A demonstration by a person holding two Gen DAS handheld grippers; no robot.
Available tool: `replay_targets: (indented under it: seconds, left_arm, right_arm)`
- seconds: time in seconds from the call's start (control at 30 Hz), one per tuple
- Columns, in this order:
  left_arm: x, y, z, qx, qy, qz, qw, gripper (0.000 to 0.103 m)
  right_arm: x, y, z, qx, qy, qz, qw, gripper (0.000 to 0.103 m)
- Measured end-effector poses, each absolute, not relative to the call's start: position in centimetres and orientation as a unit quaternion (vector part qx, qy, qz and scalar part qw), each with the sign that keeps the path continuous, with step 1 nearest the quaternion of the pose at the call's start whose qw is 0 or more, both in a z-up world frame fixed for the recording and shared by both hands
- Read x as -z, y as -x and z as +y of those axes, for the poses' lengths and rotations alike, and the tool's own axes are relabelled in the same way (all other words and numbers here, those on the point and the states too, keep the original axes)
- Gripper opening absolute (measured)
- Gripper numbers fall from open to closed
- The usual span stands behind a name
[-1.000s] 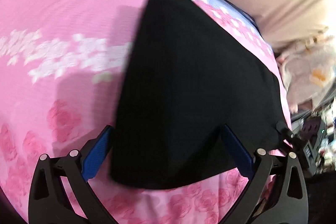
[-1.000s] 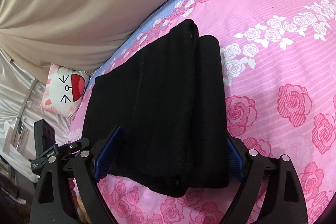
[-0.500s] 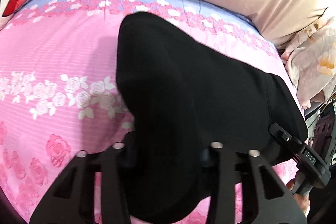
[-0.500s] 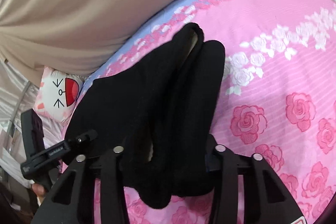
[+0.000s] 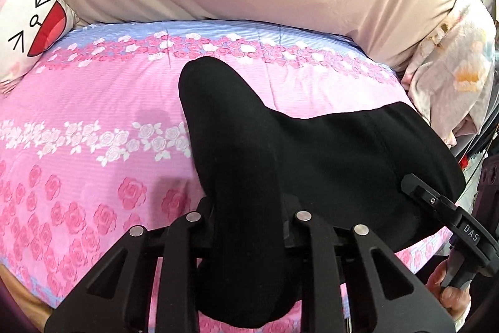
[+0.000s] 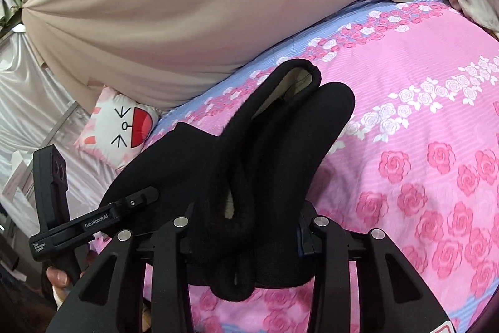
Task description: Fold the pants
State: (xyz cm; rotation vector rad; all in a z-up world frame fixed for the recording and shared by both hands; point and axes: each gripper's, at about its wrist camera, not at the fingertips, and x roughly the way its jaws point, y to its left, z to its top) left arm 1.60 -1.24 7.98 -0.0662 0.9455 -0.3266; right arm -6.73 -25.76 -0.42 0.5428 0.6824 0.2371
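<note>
I've got both claws clamped on the near edge of the pants [image 5: 280,152], bottom centre of each frame. Left claw [image 5: 249,234] is pinched almost fully together on one bunched fold. Right claw [image 6: 246,234] has just closed partway and grips a thicker wad of layers. The rest of the pants drapes onto the bed [image 5: 93,102], mid-frame.

Risks: right wad is bulky and uneven, so inner layers may slip out on the lift. If the claws spread unevenly, the fold skews or drags the bedsheet.

Containers: none in view.
</note>
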Motion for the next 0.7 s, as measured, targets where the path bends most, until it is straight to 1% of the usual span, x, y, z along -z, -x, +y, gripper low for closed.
replay_targets:
  seconds: [0.37, 0.7]
  left_arm:
    - [-9.5, 1.2, -0.5, 0.144, 0.011, 0.426, 0.893, 0.022]
    - [-11.1, 1.8, 0.4, 0.142, 0.014, 0.405, 0.903, 0.023]
  right_arm:
    - [-1.1, 9.0, -23.7, -0.132, -0.249, 0.315, 0.906, 0.037]
    - [-2.9, 9.6, -22.8, -0.142, -0.239, 0.291, 0.915, 0.037]
